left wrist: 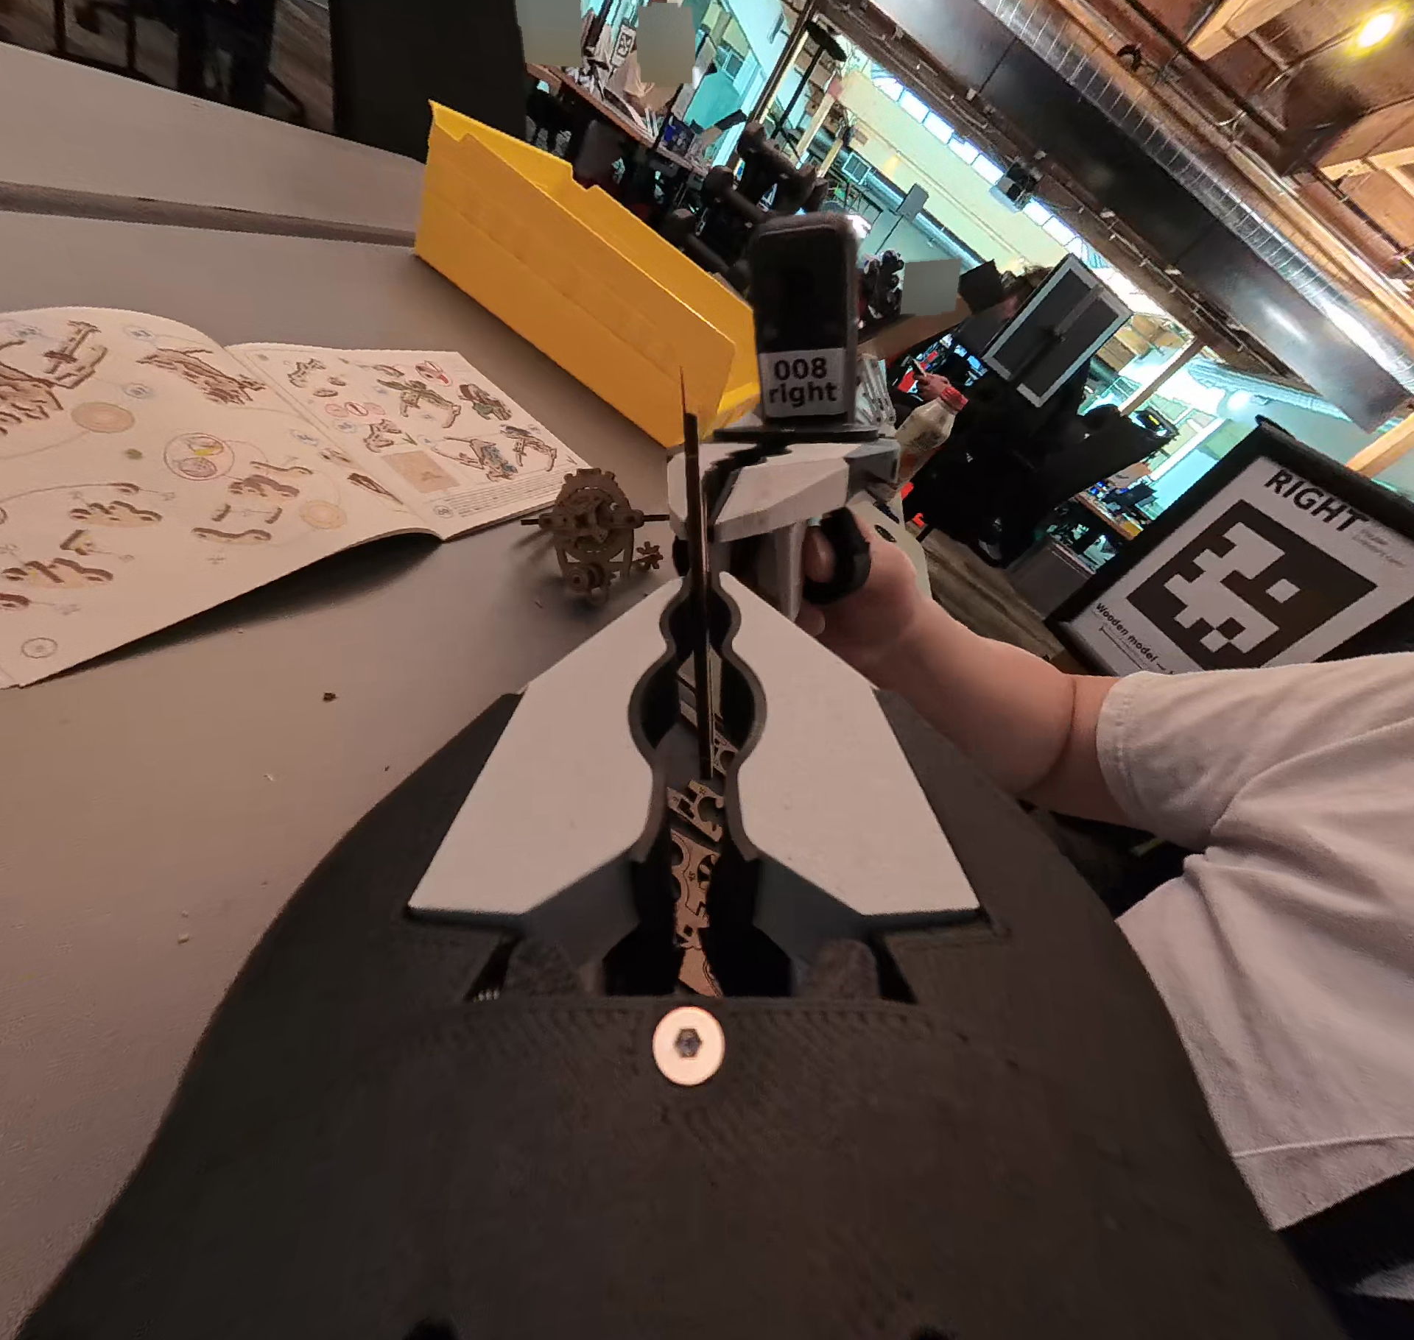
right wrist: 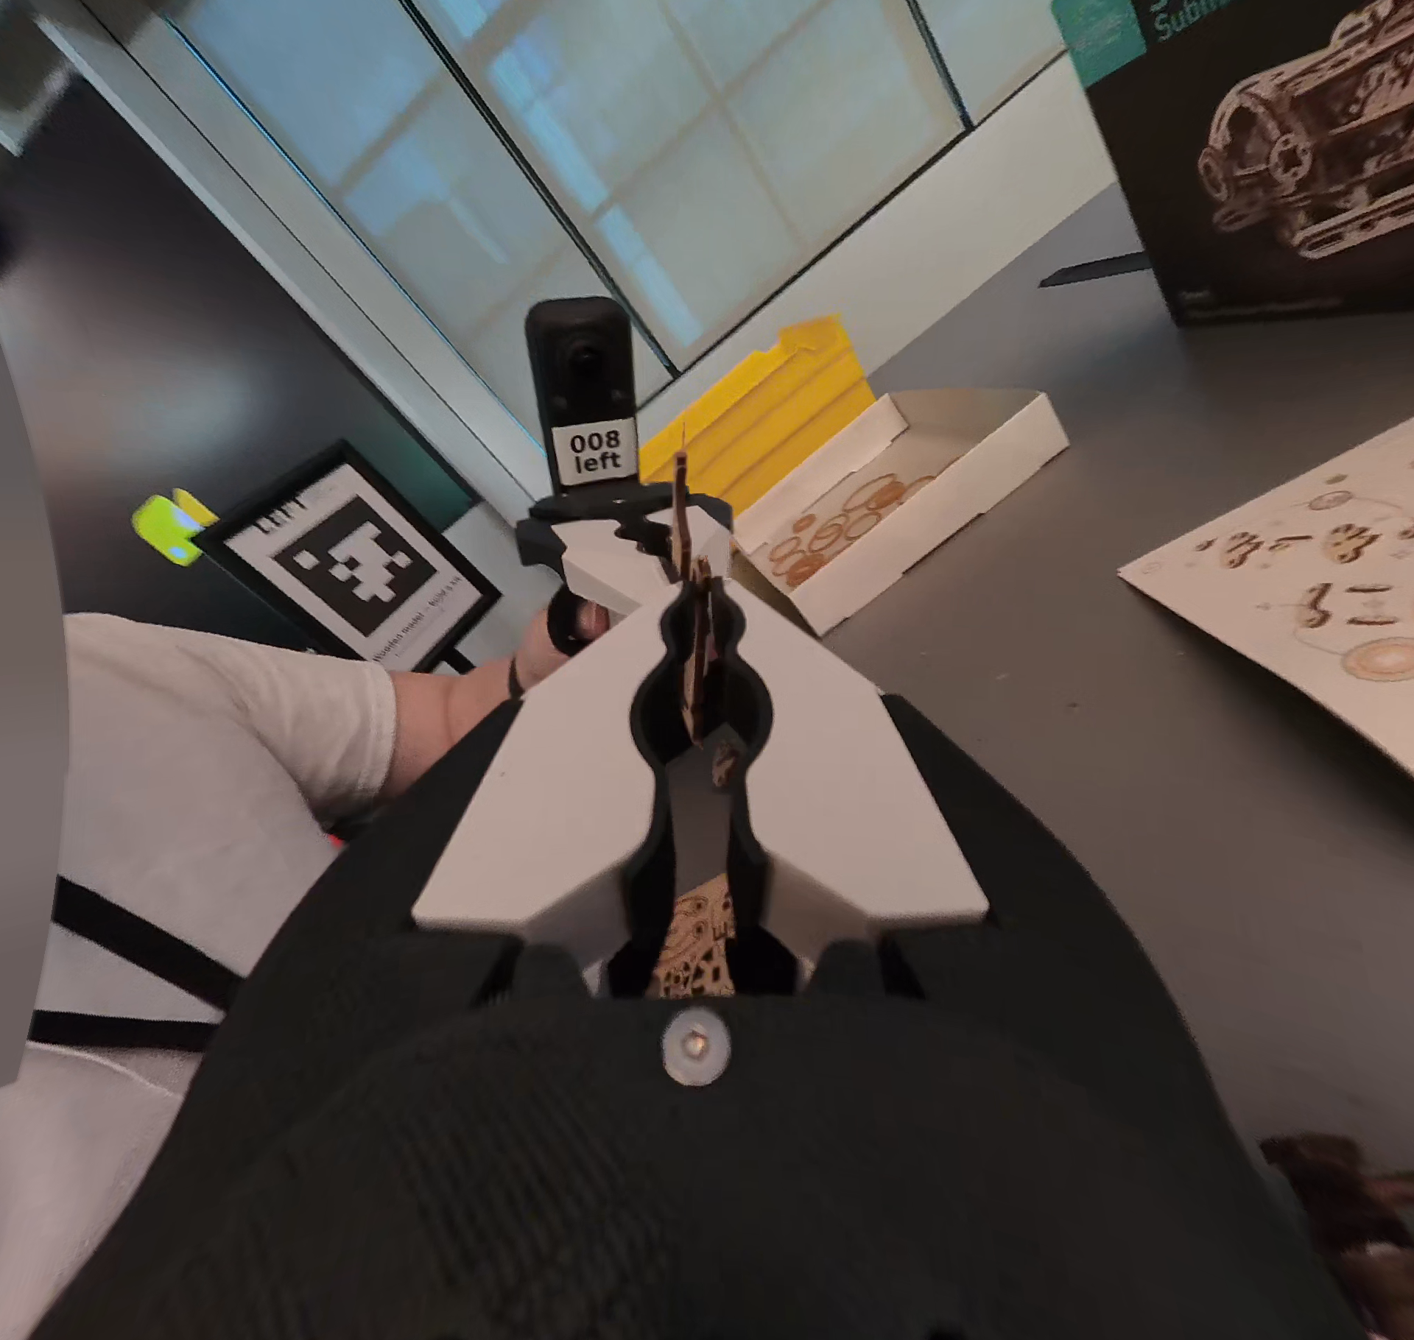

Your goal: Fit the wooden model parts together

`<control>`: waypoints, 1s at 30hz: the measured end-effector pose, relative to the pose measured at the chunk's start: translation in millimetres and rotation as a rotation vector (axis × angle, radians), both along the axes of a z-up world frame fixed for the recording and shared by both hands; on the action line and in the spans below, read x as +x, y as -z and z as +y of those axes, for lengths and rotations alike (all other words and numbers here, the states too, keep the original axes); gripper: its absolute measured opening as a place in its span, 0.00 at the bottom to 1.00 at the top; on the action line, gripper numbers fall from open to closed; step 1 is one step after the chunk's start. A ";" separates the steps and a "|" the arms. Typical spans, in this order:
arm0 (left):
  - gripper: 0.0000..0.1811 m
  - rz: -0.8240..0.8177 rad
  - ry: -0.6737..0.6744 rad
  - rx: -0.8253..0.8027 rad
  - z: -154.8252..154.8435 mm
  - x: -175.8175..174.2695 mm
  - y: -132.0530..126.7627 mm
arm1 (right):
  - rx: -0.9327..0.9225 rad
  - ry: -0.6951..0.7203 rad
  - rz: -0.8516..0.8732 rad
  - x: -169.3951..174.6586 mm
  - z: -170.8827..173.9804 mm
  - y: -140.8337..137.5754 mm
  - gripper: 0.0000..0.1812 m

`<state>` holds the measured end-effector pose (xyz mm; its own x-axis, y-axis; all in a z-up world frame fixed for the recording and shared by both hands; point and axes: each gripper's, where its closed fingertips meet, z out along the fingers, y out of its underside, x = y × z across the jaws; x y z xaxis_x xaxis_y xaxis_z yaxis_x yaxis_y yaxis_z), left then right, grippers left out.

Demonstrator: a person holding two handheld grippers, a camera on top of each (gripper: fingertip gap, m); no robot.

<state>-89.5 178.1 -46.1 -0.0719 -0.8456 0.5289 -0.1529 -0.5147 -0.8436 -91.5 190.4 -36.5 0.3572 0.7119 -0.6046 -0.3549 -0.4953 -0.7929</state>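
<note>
Left gripper (left wrist: 698,599) is clamped on a thin wooden sheet (left wrist: 695,508), held edge-on and projecting past its jaws. Right gripper (right wrist: 698,599) is closed on a small part (right wrist: 695,661), which meets the sheet at the tips. Align the edges squarely, then press gently; the thin wood may snap.

A small white sticker with dark printed characters (left wrist: 802,379) sits on one black upright camera (left wrist: 803,286), and a matching white sticker (right wrist: 595,451) on the other black camera (right wrist: 585,366). Two black-framed white signs, each with a blocky black marker pattern, a heading and small print, stand at the sides (left wrist: 1247,584) (right wrist: 348,565). A dark cardboard box with teal lettering (right wrist: 1262,117) stands on the grey counter (right wrist: 1071,462). The open illustrated paper booklet (left wrist: 229,462) carries print too small to read.
</note>
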 end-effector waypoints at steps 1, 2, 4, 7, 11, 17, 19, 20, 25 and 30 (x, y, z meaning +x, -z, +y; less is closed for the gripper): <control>0.00 0.002 -0.002 0.000 0.5 0.2 0.5 | 0.004 0.010 -0.027 -0.3 0.2 1.1 0.01; 0.00 0.006 -0.006 0.002 1.1 0.2 1.2 | 0.003 0.019 -0.043 -0.3 0.7 2.1 0.01; 0.00 0.015 -0.015 0.013 2.0 0.4 2.7 | -0.014 0.021 -0.032 -0.7 1.3 3.2 0.02; 0.00 0.032 -0.024 0.032 2.5 1.1 5.4 | -0.036 0.028 -0.033 -0.5 2.9 6.7 0.01; 0.00 0.070 -0.063 0.099 5.5 1.8 10.3 | -0.049 0.083 -0.089 1.7 6.5 13.8 0.01; 0.00 0.122 -0.134 0.260 6.0 3.1 13.0 | -0.084 0.156 -0.065 2.6 7.9 16.5 0.01; 0.00 0.151 -0.162 0.336 7.4 3.6 16.1 | -0.083 0.205 -0.102 3.0 9.2 19.0 0.01; 0.00 0.169 -0.179 0.390 7.9 3.8 16.9 | -0.083 0.224 -0.113 3.4 9.7 19.7 0.01; 0.01 0.218 -0.218 0.478 10.9 4.4 21.8 | -0.090 0.304 -0.123 4.4 12.8 23.9 0.01; 0.00 0.110 -0.196 0.350 9.4 2.9 5.6 | -0.049 0.248 0.083 2.2 9.4 3.2 0.01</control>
<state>-86.6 187.5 -51.8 0.1490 -0.9679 0.2026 -0.1791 -0.2279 -0.9571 -89.3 199.8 -39.6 0.4646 0.5780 -0.6709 -0.5329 -0.4227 -0.7331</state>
